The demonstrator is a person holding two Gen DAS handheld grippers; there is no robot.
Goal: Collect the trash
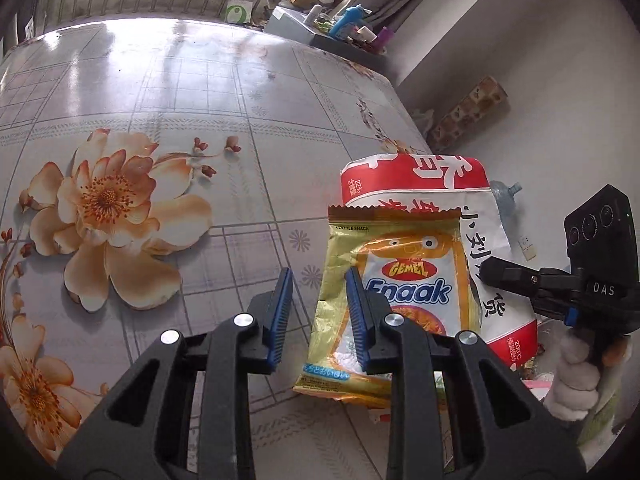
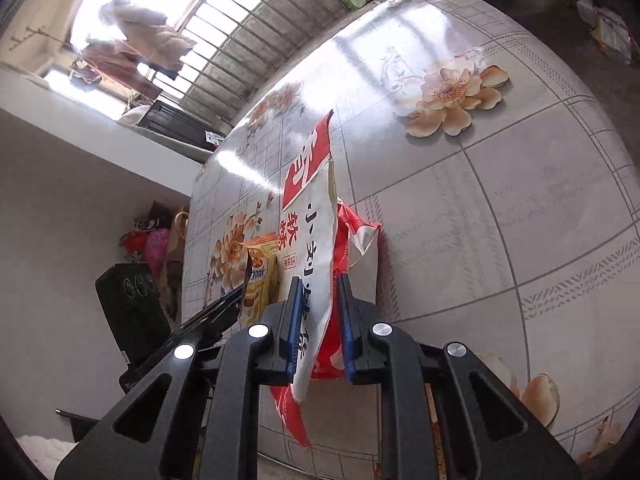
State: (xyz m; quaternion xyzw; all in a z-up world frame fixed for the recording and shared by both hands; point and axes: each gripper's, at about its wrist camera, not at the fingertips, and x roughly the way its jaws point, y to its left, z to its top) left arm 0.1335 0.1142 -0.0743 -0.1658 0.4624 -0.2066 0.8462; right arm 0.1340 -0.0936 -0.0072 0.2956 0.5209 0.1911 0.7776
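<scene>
The red-and-white paper bag [image 2: 316,248] printed with black Chinese characters stands on edge between the blue pads of the right tongs [image 2: 319,312], which have clenched onto its lower part so that the crumpled paper fills the narrow gap between them; the bag's mouth points away from the camera across the surface [image 2: 500,208]. Just beside it, toward the surface's near edge, a gold Gemez Enaak noodle-snack wrapper [image 1: 400,292] lies flat against the bag's printed face, its serrated top edge overlapping the bag's red band. The left tongs [image 1: 320,312] are partly closed with nothing between the pads: bare surface shows in the gap, and the right-hand pad [image 1: 357,312] sits in front of the wrapper's left margin; whether it touches the foil cannot be told. From the left wrist view the right tongs [image 1: 496,270] show as a black finger lying against the bag's side, carried by a hand in a white fluffy sleeve [image 1: 576,376]. The surface is covered in a glossy grey checked cloth with large peach flowers [image 1: 108,216]. Beyond its far edge stand window bars [image 2: 256,44] and a small white bag with a green logo [image 1: 239,12].
</scene>
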